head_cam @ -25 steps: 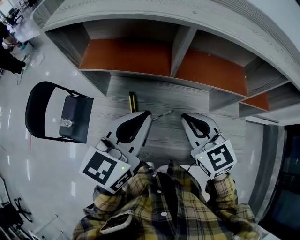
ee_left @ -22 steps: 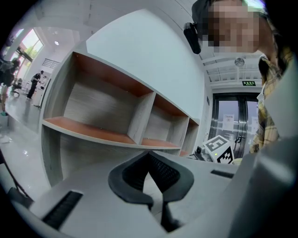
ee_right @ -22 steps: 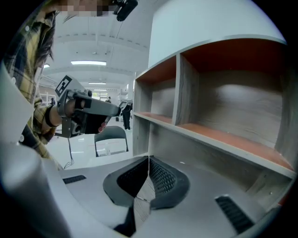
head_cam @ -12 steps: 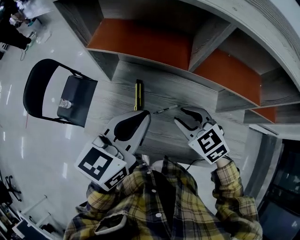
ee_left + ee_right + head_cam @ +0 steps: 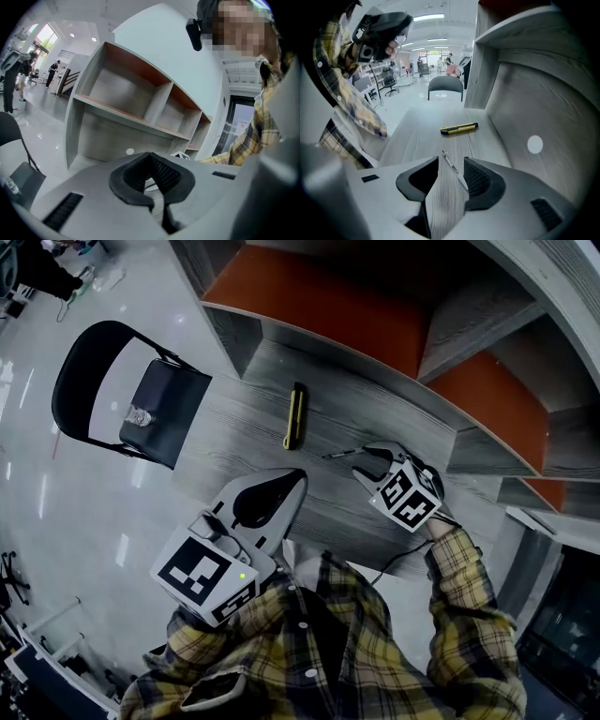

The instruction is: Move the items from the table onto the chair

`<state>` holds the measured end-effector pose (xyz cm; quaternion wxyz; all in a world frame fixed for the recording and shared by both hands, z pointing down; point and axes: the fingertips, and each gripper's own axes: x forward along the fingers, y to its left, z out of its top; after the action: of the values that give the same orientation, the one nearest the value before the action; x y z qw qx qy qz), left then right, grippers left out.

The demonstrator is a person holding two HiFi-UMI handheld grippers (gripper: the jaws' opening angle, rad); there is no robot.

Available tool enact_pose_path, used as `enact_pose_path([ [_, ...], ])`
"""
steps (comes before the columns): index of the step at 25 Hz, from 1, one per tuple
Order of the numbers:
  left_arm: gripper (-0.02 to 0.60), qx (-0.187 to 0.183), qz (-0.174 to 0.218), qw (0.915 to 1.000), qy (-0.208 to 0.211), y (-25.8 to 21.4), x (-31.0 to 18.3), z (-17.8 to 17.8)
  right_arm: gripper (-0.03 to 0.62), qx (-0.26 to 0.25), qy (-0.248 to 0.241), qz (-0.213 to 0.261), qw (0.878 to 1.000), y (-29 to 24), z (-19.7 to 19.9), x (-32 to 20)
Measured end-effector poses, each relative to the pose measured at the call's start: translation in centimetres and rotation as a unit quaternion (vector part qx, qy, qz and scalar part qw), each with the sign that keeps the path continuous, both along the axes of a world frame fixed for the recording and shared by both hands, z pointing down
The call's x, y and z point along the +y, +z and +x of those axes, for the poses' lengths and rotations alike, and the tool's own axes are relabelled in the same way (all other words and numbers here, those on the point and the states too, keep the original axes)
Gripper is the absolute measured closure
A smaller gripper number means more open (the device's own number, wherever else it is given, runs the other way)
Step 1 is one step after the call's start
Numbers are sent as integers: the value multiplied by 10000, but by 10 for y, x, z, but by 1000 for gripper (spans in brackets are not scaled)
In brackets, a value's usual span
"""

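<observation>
Closest to the body: keeping left gripper idle over the near part of the table, jaws pressed together on nothing. Further out, on the right: brought right gripper down to the tabletop since a second ago, tipped steeply nose-down, and have just been opening its jaws, now spread wide. Means done with the approach for the next pick, not yet squeezed. Straddles the thin metal tool now: lying flat on the wood between the fingers, slantwise across the gap. As seen in the right gripper view, far tip towards the left-side finger, near end right up against the other; cannot tell if touching. Probably needs a small sideways nudge to centre before closing, else risks pushing it off line. Beyond that, yellow utility knife left untouched on the table. Farthest out, off the table's left end: black chair, seat already carrying one small pale item.
</observation>
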<state>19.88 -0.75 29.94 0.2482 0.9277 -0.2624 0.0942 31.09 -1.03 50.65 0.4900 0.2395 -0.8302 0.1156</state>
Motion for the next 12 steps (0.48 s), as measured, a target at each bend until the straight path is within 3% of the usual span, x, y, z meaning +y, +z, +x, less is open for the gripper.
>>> enact_pose_path([
  [12,581,-153,-342,9989,-288,29,12,-12,436,840,-1133,-506,9887,85,9,-10],
])
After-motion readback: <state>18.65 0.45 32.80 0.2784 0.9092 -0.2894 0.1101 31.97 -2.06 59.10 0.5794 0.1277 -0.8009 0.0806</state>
